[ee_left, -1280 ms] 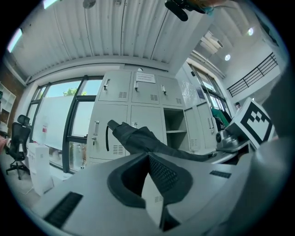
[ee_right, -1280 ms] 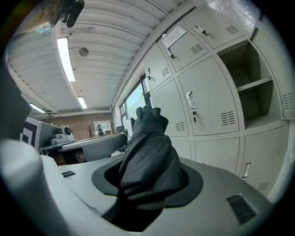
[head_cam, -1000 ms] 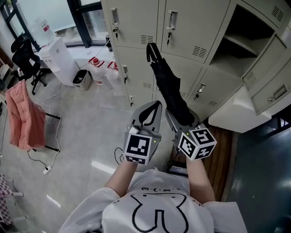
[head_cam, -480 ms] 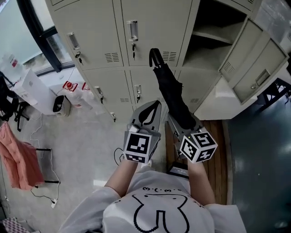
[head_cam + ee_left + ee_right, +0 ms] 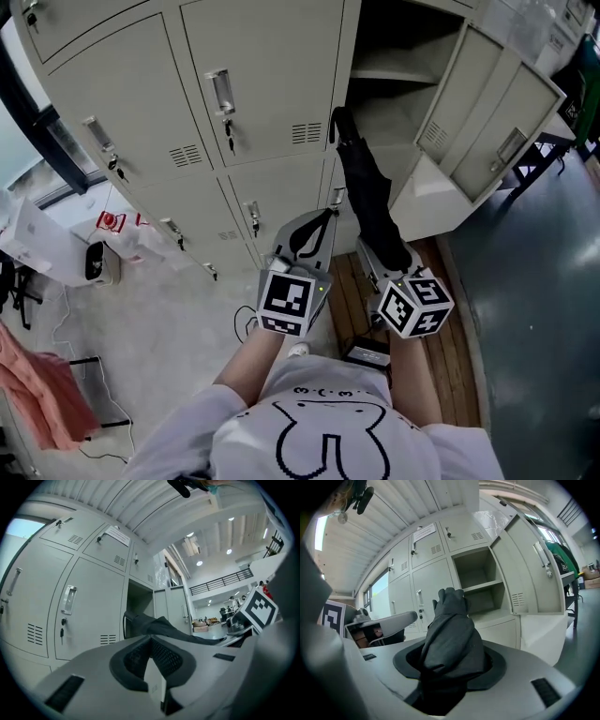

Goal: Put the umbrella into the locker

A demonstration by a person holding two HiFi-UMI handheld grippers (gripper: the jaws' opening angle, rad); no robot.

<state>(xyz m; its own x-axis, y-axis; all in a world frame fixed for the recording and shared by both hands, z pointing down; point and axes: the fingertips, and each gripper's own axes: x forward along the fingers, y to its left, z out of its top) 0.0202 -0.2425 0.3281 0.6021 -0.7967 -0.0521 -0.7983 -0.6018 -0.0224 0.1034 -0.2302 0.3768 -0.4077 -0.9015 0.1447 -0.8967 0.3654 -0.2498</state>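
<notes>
Umbrella, black and folded, is held up at a slant in front of the open locker. Its far end sits just at the left edge of that locker's opening, not yet inside.

Well left of the open locker are the closed lockers, with keys hanging from their locks. The left hand-held gripper comes next. Its jaws are together on nothing, and its tip lies close beside the umbrella's lower part, so it gives no support. If it drifts right it could nudge the cloth.

Nearer the open locker, the right hand-held gripper is clamped on the umbrella's lower end, with bunched fabric filling the space between the jaws. That is the main risk as I judge it. The grip is on soft cloth at one end of a long thing, so the umbrella may swivel or slide through the jaws if its far end knocks against anything.

The likeliest knock is against the frame on the left of the opening or the shelf inside. Right of the opening the door stands wide, and a bump could swing it.
</notes>
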